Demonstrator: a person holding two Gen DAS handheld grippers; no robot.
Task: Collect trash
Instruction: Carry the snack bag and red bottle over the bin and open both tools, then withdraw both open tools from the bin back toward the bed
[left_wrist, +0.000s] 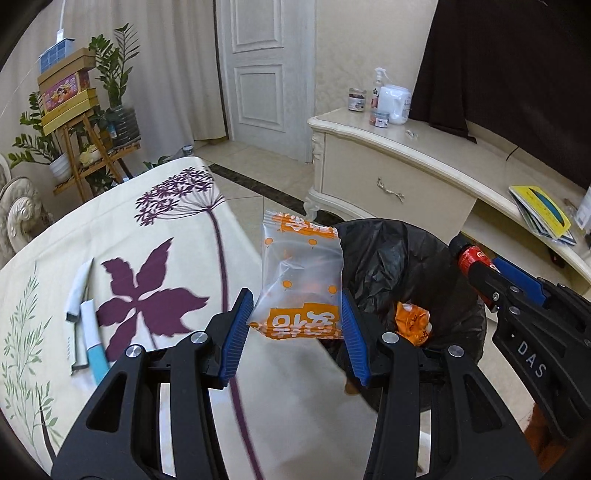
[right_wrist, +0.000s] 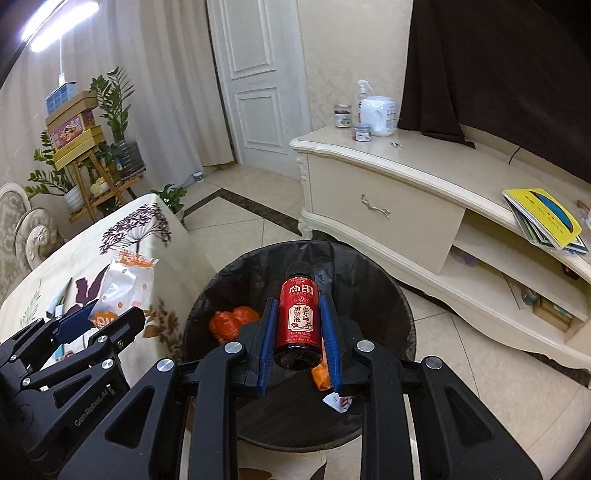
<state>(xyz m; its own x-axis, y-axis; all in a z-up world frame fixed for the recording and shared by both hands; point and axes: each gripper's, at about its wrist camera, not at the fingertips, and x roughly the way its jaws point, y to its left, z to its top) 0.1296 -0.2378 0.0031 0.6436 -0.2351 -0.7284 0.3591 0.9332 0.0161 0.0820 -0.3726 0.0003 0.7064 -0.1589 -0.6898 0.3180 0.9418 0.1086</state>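
My left gripper (left_wrist: 295, 301) is shut on a clear snack wrapper with orange print (left_wrist: 299, 280), held above the table's edge right beside the bin. The same wrapper (right_wrist: 123, 286) and the left gripper (right_wrist: 88, 314) show at the left of the right wrist view. My right gripper (right_wrist: 298, 306) is shut on a small red bottle with a black cap (right_wrist: 300, 317), hanging over the open bin (right_wrist: 388, 295). The round bin (left_wrist: 391, 258) has a black liner and holds crumpled orange wrappers (left_wrist: 412, 323) (right_wrist: 232, 323). The red bottle (left_wrist: 471, 258) and right gripper (left_wrist: 491, 275) reach in from the right of the left wrist view.
The table (left_wrist: 166, 229) wears a cream cloth with purple flowers; two pens or tubes (left_wrist: 83, 317) lie on it. A cream TV cabinet (right_wrist: 388, 192) stands behind the bin with bottles, jars and books. A plant stand (left_wrist: 85, 147) with boxes is at the far left, a white door (left_wrist: 266, 74) behind.
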